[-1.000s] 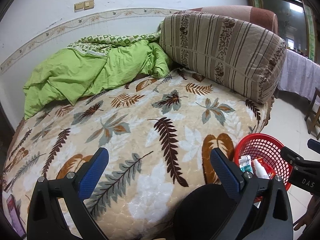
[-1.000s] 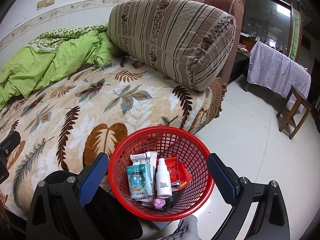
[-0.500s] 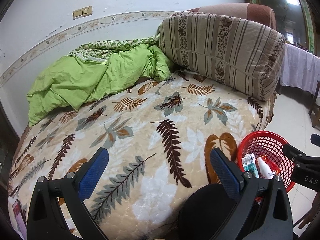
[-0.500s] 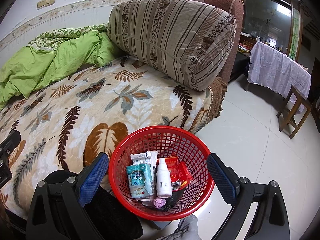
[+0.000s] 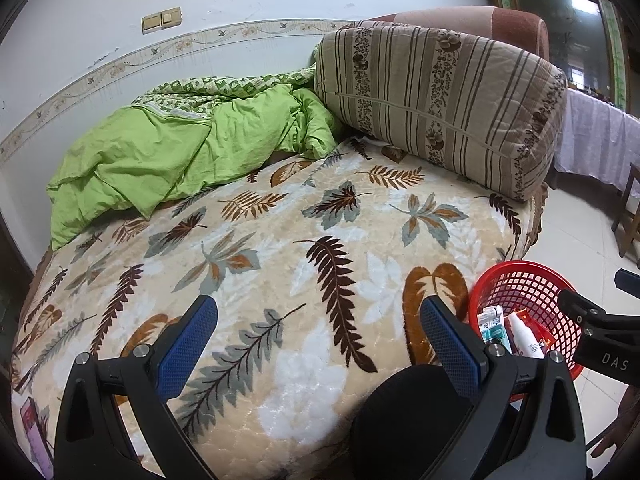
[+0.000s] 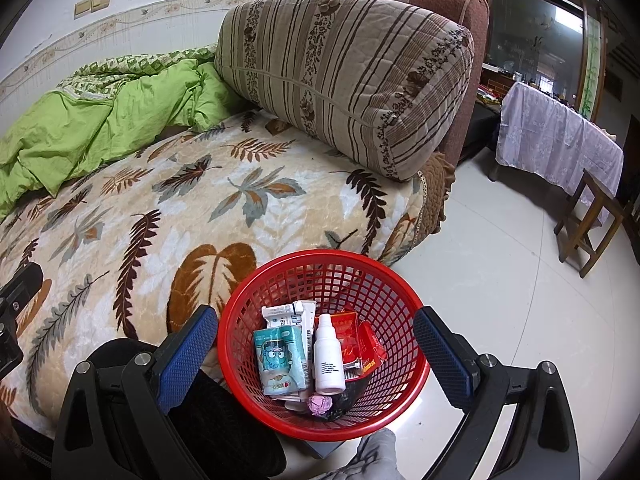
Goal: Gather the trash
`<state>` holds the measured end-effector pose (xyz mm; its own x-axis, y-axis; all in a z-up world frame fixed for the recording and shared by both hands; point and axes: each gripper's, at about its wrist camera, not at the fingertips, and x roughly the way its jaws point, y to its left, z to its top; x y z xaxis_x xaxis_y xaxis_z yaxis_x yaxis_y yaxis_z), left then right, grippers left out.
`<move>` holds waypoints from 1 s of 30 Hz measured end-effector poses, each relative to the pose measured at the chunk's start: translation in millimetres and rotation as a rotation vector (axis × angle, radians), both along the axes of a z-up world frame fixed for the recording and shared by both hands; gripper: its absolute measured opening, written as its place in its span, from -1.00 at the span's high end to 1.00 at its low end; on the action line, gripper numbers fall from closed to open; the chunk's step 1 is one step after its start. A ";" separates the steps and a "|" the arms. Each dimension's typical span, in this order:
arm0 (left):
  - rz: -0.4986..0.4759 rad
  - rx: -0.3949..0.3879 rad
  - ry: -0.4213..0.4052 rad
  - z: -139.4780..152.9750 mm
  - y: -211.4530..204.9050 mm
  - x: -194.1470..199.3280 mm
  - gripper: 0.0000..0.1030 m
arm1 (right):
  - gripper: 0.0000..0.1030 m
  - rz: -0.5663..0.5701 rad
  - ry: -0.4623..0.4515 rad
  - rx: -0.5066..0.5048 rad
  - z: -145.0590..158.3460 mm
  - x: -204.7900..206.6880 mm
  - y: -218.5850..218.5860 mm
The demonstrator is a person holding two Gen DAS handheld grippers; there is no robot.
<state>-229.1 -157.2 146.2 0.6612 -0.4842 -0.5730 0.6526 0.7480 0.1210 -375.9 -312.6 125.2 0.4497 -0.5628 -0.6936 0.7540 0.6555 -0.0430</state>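
Both fisheye views are evenly lit and sharp, with dark vignetted corners and bowed edges. Daylight glows from the window [image 6: 560, 20] at upper right, leaving soft sheen on the floor [image 6: 500, 280].

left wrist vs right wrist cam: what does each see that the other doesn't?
Left wrist only: the open left tool and a purple item at the bed's lower-left edge. Right wrist only: the open right tool, the pink wad at the basket bottom, a wooden stool. Both: red basket, white bottle, striped cushion, green quilt.
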 end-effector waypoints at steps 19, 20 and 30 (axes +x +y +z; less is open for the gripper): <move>-0.002 -0.002 0.005 -0.8 0.0 2.0 -0.96 | -0.93 0.009 0.008 0.006 -0.7 3.5 -3.3; -0.002 -0.002 0.006 -1.0 0.0 2.0 -0.96 | -0.93 0.010 0.008 0.007 -0.7 3.5 -3.2; -0.003 -0.003 0.008 -0.5 0.4 3.7 -0.96 | -0.93 0.010 0.008 0.006 -0.4 3.6 -3.1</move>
<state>-225.4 -156.7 145.6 0.6551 -0.4881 -0.5767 0.6560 0.7461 0.1137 -372.3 -315.7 124.8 0.4498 -0.5538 -0.7008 0.7471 0.6632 -0.0446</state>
